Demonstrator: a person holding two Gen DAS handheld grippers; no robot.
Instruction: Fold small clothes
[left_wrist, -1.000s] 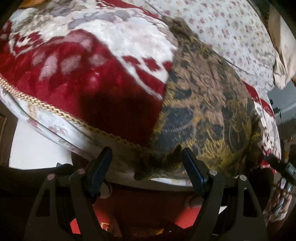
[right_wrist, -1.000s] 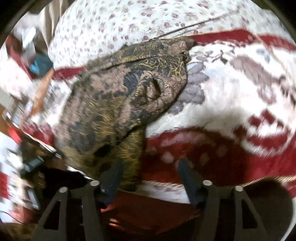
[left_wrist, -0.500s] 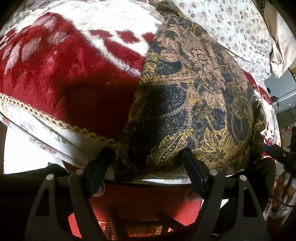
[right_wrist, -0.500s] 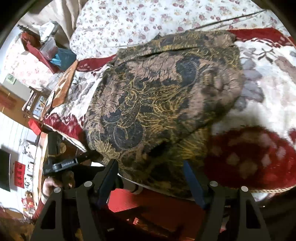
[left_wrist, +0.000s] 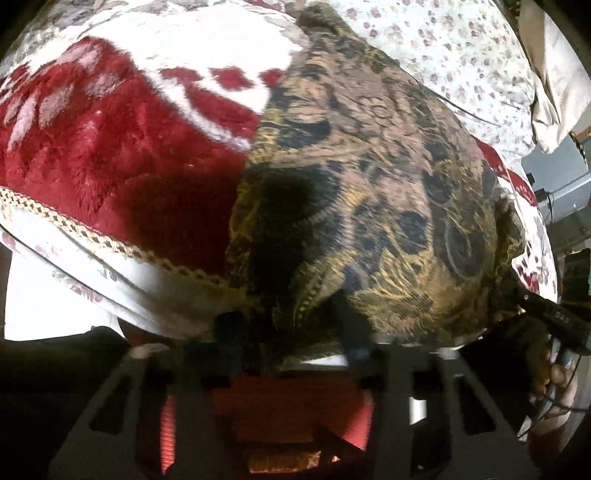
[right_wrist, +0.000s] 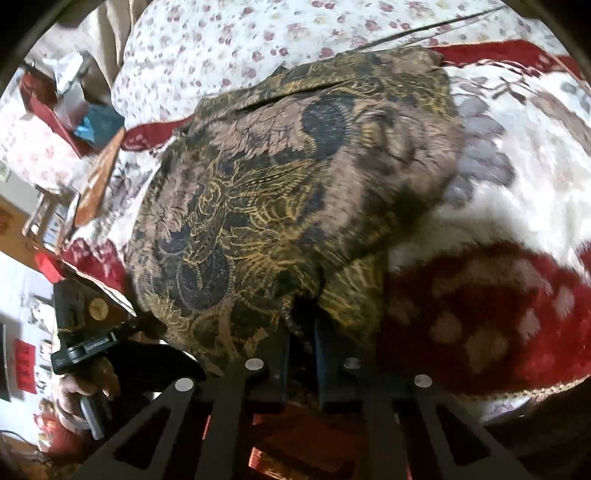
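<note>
A small brown, gold and black patterned garment (left_wrist: 369, 177) lies on a red and white plush blanket (left_wrist: 110, 147) at the bed's near edge. It also fills the right wrist view (right_wrist: 277, 192). My left gripper (left_wrist: 284, 317) sits at the garment's near hem with its fingers partly closed around a fold of cloth; the view is blurred. My right gripper (right_wrist: 301, 332) is shut on the hem at the garment's other near corner, fingers nearly touching. The other hand and gripper show at each view's edge (right_wrist: 85, 347).
A white floral sheet (right_wrist: 240, 40) covers the bed beyond the blanket (right_wrist: 498, 295). A pale pillow (left_wrist: 554, 74) lies at the far right. Cluttered furniture and red items (right_wrist: 55, 110) stand beside the bed. The bed's edge drops off just under both grippers.
Both grippers have moved in to the garment's near hem. The right one has closed on the cloth, and the left fingers have narrowed around a fold. The garment has spread flatter.
</note>
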